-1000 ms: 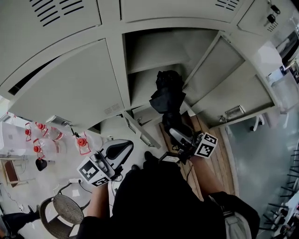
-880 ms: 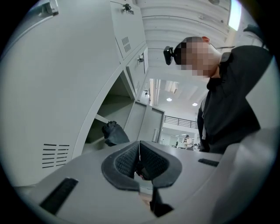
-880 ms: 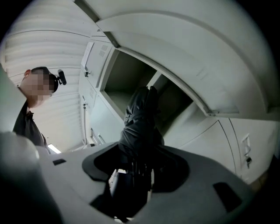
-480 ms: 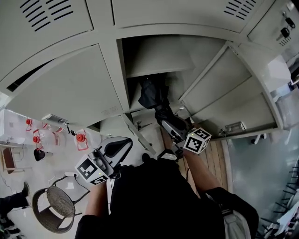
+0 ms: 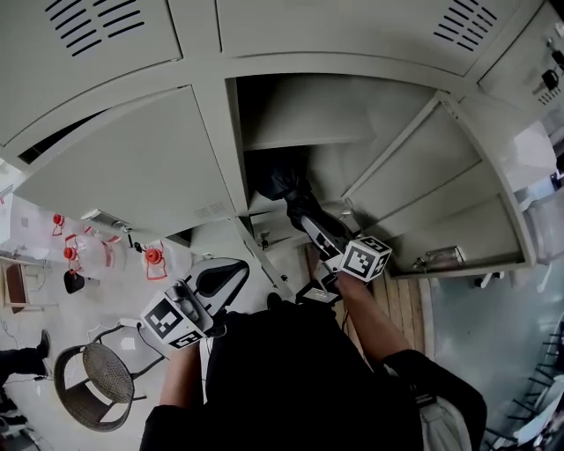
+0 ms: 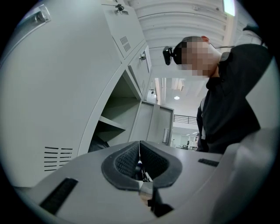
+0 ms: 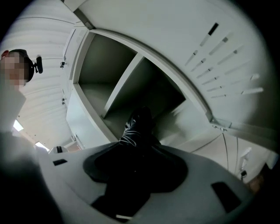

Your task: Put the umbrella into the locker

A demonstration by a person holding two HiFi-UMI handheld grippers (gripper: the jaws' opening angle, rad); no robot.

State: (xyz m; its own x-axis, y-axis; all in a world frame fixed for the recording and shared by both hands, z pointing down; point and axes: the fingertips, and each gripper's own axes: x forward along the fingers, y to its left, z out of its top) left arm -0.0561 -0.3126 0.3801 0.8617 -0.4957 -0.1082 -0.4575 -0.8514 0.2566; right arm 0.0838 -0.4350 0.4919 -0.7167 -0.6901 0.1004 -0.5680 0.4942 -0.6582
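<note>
Head view shows the umbrella (image 5: 284, 183) carried from outside the locker (image 5: 216, 158) to under its shelf (image 5: 304, 116); right gripper (image 5: 307, 218) jaws have just been closing, clamped on it; left gripper (image 5: 227, 277) idles outside the locker, jaws together; release looks next.

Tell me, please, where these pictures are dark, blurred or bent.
Head view: the fisheye bends the locker edges into arcs, and the umbrella sits dark in shade. Right gripper view: the umbrella is nearly black, without detail. Left gripper view: a lamp glares at the top.
</note>
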